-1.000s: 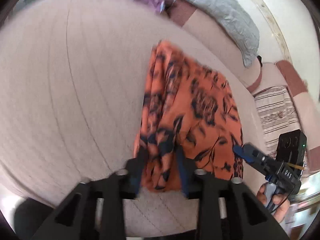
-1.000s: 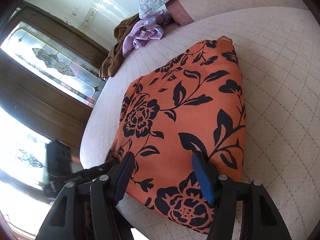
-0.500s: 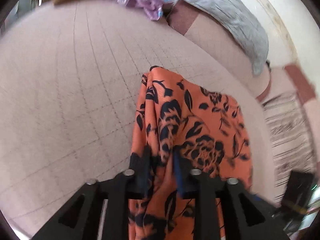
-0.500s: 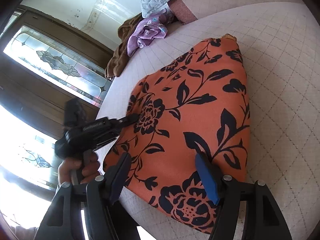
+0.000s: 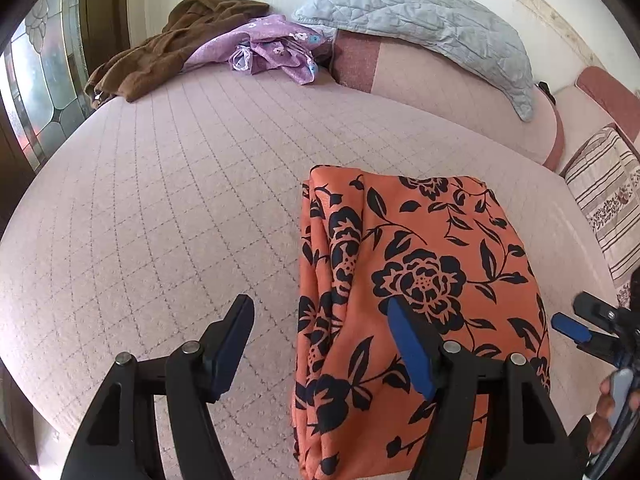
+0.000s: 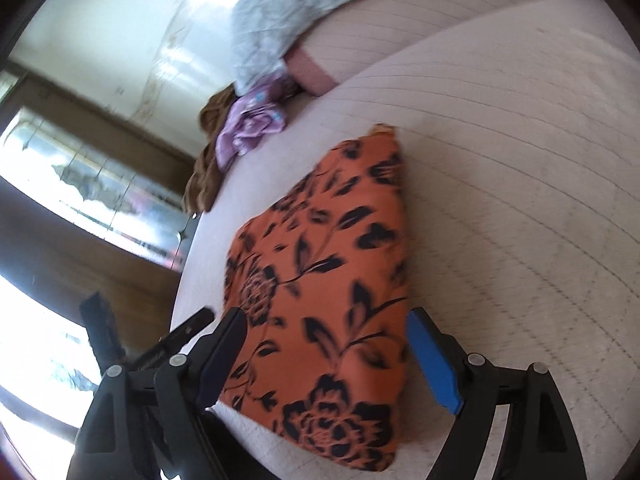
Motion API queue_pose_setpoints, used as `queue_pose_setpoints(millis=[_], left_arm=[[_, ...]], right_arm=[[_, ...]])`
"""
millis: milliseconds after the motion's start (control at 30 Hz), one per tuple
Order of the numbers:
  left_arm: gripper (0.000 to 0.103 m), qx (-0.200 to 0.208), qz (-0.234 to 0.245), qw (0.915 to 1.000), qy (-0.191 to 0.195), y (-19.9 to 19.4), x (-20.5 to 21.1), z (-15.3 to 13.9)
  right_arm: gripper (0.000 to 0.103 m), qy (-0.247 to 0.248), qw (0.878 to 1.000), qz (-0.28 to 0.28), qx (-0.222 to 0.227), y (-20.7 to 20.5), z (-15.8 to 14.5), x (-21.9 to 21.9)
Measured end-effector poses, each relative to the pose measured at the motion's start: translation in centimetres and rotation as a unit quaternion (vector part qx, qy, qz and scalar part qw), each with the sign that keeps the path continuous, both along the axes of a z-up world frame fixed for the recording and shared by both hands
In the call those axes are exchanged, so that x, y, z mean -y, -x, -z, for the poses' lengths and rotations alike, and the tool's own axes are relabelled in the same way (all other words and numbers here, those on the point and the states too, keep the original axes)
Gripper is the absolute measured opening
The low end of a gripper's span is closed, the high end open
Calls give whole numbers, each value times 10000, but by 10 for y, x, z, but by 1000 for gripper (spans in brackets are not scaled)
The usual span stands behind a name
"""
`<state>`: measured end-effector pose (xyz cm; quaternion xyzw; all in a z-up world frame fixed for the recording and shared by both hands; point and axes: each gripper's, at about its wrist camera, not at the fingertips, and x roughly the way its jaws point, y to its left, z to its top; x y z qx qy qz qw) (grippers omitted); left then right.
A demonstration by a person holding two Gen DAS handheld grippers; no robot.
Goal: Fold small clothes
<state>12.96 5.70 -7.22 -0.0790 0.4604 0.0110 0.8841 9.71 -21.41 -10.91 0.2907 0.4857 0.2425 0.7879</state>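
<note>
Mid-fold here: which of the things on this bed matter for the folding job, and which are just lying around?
Part of the job:
- orange floral garment, folded on the quilted bed
- left hand-held gripper, jaws opening, nothing gripped
- right hand-held gripper, jaws opening, nothing gripped

Just lying about:
- brown garment
- purple floral cloth
- grey quilted pillow
- striped cushion

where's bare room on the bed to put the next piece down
Free: the wide stretch of bedspread left of the orange floral cloth, in front of the brown garment and purple garment. Crowded: the far edge, with those two and the grey pillow.
</note>
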Motion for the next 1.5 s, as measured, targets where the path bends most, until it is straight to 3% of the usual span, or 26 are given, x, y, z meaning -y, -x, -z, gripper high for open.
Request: queue_pose_setpoints(millis=[167,267,300,333,367,400,433,467,533,667,800,900,1000,1167,1267,1333,1433,1500], left_arm=[[73,2,47,9999,131,1,-2,-1],[89,-57,182,9979,613,-2,-5,8],[89,-158,219,9962,825,-5,-6,18],[85,-406,227,9949,891,-9,-5,32],[60,-651,254,9930,954,-12,-4,45],[55,-646,399,9896,1224,-11,-3,51],[51,-547,352,9894,1301,-9,-5,52],[40,-528,365,9888,1349,-8,-5,51],[27,-407,384,9886,1398,-5,-4,45],[23,-245,256,9859,1635,-2,-7,31],[23,209,459,9847,1667,-8,10,-7],[23,542,753,9811,1696,-24,37,-41],[23,711,1023,9796,1576,-22,36,-55],[23,780,1325,9778,1422,-21,42,-55],[25,568,1331,9793,1418,-29,48,-33],[32,222,1264,9836,1267,-37,61,-6],[44,-494,921,9898,965,-44,62,41],[51,-592,807,9859,1339,-37,48,51]], right_arm=[[84,-252,9988,95,-408,-18,19,7],[85,-356,9980,-16,-528,-30,30,-2],[85,-380,9973,-84,-618,-35,37,-7],[85,-413,9962,-181,-741,-41,45,-14],[83,-431,9947,-361,-857,-45,53,-23],[64,-376,9942,-532,-856,-47,56,-31],[55,-61,9949,-678,-739,-47,54,-41],[50,238,9943,-807,-658,-47,51,-50],[41,453,9933,-920,-536,-47,43,-55],[36,821,9894,-1191,-144,-45,15,-64],[35,932,9873,-1227,385,-44,-27,-60],[35,901,9877,-1070,703,-50,-58,-35],[35,853,9885,-826,936,-57,-81,-2],[35,809,9898,-438,1087,-64,-95,51],[35,662,9929,-297,945,-73,-78,81],[37,615,9953,-185,728,-77,-58,95],[50,660,9978,-9,81,-89,-3,117],[55,1004,9931,332,-501,-89,35,131]])
